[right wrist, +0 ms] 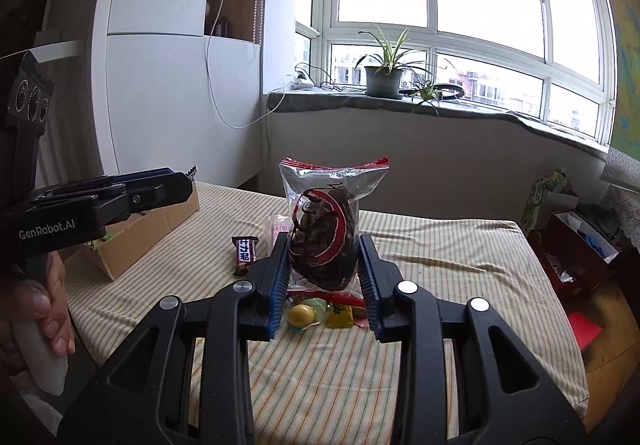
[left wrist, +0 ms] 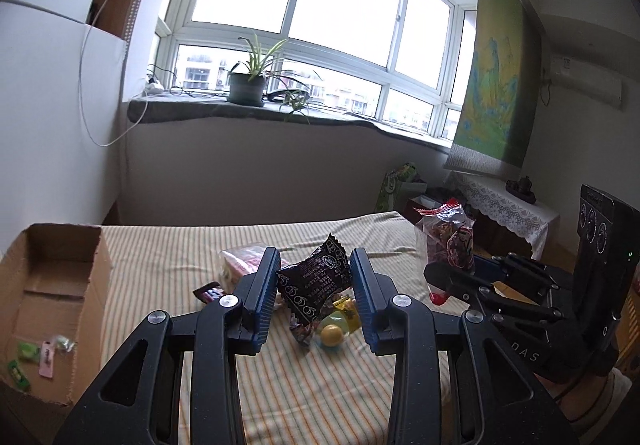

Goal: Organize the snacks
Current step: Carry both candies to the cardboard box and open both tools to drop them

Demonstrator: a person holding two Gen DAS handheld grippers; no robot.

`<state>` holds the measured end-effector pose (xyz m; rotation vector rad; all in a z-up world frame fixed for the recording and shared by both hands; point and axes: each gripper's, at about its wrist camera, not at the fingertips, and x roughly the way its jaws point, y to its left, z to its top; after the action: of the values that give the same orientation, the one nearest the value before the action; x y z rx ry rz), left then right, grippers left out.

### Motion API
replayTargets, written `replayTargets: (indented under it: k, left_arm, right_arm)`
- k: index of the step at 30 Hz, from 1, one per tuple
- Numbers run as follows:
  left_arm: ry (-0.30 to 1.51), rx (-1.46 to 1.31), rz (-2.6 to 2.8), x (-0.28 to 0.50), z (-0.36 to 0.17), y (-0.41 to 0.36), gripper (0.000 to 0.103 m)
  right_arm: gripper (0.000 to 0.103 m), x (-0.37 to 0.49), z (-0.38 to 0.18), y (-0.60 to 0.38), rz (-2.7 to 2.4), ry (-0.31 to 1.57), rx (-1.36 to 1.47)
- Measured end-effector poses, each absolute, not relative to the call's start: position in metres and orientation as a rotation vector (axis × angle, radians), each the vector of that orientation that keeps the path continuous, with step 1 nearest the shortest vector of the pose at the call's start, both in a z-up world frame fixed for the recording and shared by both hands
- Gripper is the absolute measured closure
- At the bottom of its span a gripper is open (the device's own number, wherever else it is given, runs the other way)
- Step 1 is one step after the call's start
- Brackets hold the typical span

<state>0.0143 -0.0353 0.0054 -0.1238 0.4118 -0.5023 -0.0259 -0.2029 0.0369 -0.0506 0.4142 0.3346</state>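
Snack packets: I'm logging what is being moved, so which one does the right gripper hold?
The clear bag with red trim, clamped upright in the right gripper. The dark wrapped packet is in the left gripper; the chocolate bar lies on the cloth.

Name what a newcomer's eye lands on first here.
Each gripper holds a snack up over the striped tablecloth: the left gripper a dark crinkled packet, the right gripper a clear red-trimmed bag. An open cardboard box waits at the table's left.
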Motion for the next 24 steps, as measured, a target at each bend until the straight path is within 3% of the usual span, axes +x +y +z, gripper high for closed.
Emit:
replayTargets:
  k: [17,24]
  left_arm:
    - [0.392,-0.305,-0.112,-0.006,-0.022,0.16,0.069]
    - [0.403,-0.344,-0.041,-0.013,-0.034,0.193,0.069]
  right_arm:
    - [0.069,-0.019,0.042,0.005,0.723,0.418,-0.228]
    - [0.069,-0.02,0.035,0.068,0.841,0.424,-0.264]
